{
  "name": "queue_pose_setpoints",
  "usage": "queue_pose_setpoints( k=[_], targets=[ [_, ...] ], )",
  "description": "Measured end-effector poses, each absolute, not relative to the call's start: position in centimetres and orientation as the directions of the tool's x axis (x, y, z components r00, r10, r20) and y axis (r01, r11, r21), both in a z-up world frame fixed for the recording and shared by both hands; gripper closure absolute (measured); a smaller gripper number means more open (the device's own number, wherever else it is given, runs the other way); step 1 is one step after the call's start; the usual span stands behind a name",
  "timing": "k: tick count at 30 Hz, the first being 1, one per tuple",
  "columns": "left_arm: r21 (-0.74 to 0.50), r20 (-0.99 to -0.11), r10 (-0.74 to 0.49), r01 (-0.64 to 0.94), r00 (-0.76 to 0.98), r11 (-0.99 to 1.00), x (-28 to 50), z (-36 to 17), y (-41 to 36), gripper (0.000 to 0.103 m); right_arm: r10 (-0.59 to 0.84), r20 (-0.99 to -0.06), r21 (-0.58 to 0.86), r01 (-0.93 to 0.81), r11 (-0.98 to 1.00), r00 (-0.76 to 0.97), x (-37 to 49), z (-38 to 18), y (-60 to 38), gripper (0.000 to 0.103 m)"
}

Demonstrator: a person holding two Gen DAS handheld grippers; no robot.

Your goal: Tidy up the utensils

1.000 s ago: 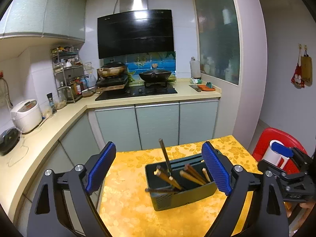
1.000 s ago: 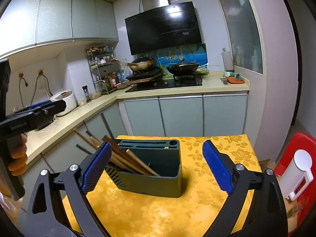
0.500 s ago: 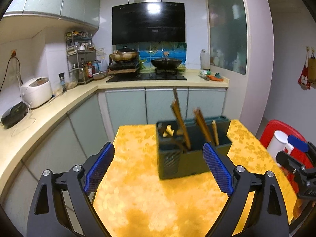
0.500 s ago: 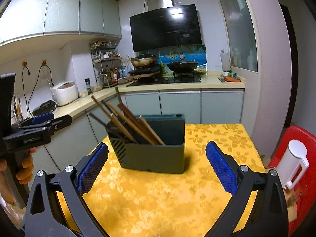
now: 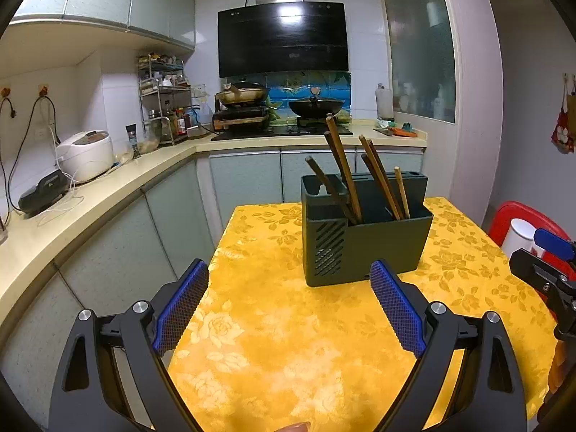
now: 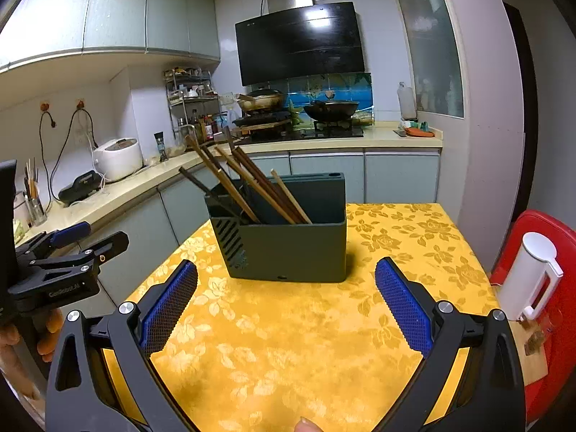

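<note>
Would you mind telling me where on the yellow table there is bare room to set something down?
The yellow tablecloth is bare between the dark holder and both open grippers, left and right. There is more bare cloth right of the holder. The holder itself is crowded with leaning chopsticks.

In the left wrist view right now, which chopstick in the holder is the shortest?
The pale chopstick farthest right in the holder. Its tip stands lowest, and it is lighter than the darker brown chopsticks beside it.
</note>
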State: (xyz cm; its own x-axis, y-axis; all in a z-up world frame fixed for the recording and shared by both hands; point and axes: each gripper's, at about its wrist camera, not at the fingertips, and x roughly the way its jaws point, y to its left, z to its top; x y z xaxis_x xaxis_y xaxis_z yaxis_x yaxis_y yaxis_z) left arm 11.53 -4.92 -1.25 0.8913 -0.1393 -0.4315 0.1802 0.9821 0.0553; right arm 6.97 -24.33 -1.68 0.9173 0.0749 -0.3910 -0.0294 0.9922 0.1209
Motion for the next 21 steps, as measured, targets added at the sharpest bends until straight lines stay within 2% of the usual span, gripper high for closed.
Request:
queue_pose_setpoints(
  k=[14, 21],
  targets=[
    [0.048, -0.444, -0.124, 0.162, 0.888, 0.986, 7.9, -4.3, -4.4, 0.014, 0.009, -0.364, 0.080, 0.022, 0.997, 0.931, 3.3, -3.6, -23.0, 0.007],
    [0.034, -0.418, -0.118, 0.146, 0.901, 0.989, 6.3, -4.4, -3.8, 0.014, -0.019, -0.311, 0.070, 0.043, 0.997, 0.950, 1.5, -3.9, -22.6, 0.007]
  ],
)
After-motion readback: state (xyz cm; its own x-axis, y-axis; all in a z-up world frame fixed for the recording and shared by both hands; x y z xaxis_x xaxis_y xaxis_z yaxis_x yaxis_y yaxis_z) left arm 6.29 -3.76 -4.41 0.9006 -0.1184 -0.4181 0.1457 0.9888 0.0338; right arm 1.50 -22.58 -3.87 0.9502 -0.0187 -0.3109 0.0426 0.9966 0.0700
